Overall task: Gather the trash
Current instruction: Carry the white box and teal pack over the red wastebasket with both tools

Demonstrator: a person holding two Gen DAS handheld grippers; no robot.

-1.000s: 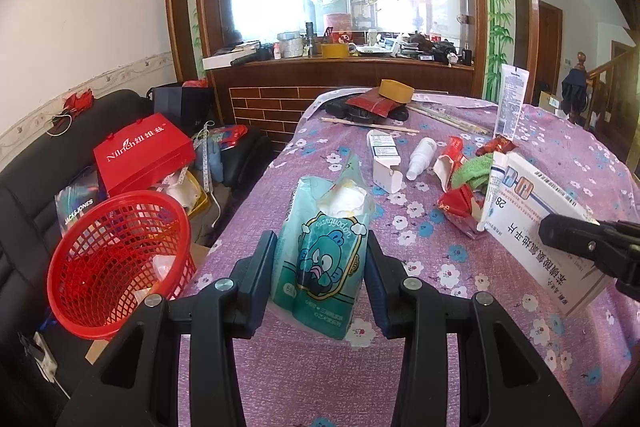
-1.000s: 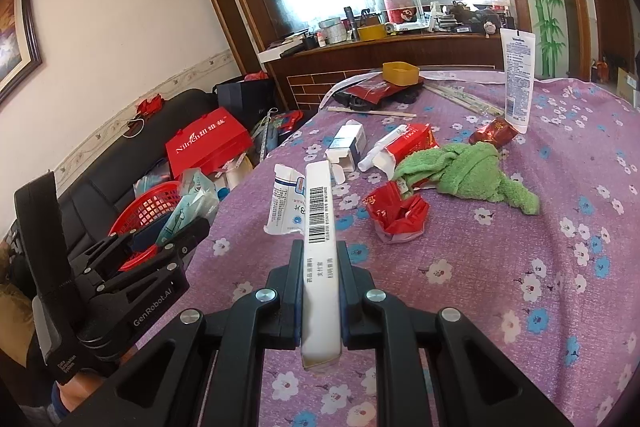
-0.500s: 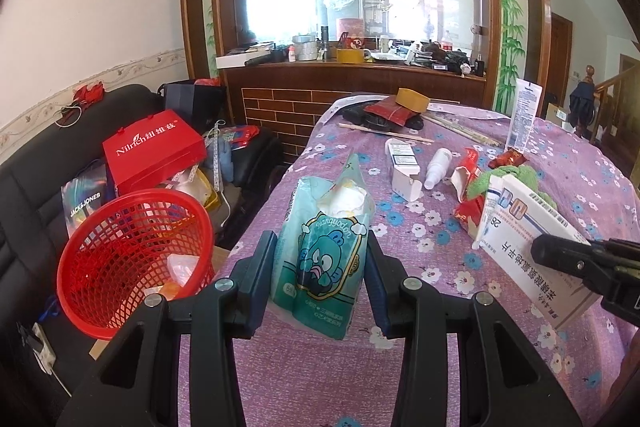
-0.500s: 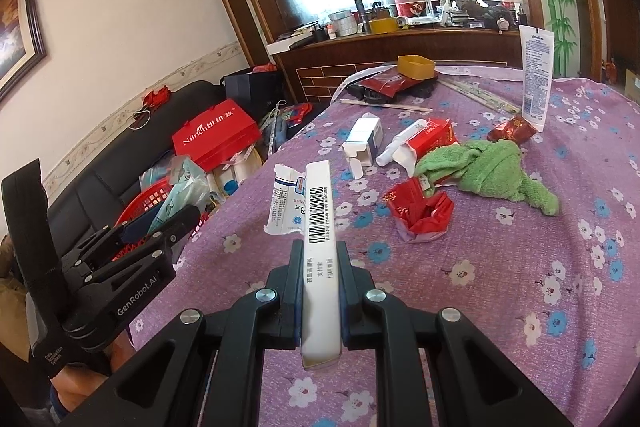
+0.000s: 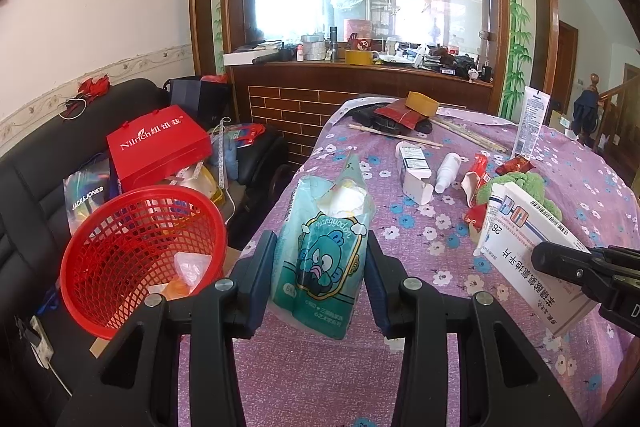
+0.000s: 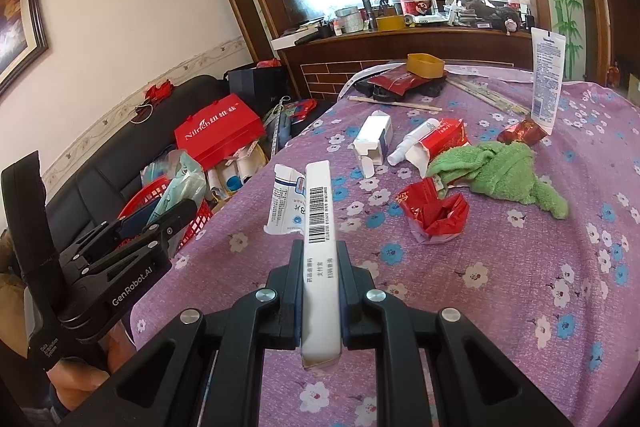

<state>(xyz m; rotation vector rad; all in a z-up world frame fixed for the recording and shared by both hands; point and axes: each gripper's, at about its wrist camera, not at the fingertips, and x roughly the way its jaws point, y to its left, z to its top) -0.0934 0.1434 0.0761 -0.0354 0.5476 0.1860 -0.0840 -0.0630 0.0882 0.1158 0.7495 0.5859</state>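
Note:
My left gripper [image 5: 320, 259] is shut on a teal tissue pack [image 5: 324, 247] with a cartoon print, held above the table's left edge. A red mesh basket [image 5: 136, 251] with a few scraps inside stands left of it, below the table. My right gripper [image 6: 320, 267] is shut on a flat white medicine box [image 6: 320, 247], held edge-up over the purple tablecloth [image 6: 480, 287]. The box [image 5: 532, 243] and right gripper [image 5: 560, 263] also show at the right of the left wrist view. The left gripper [image 6: 172, 215] shows at the left of the right wrist view, over the basket [image 6: 200, 219].
On the table lie a small white carton [image 6: 374, 143], a spray bottle [image 6: 412, 139], red wrappers [image 6: 436, 211], a green cloth [image 6: 500, 167], a standing white tube [image 6: 546, 79] and chopsticks [image 6: 396, 103]. A black sofa [image 5: 32, 179] with a red gift bag [image 5: 156, 147] is at left.
Both grippers have risen and drawn back slightly with their items. The basket now appears closer to the left gripper. Grips are unchanged.

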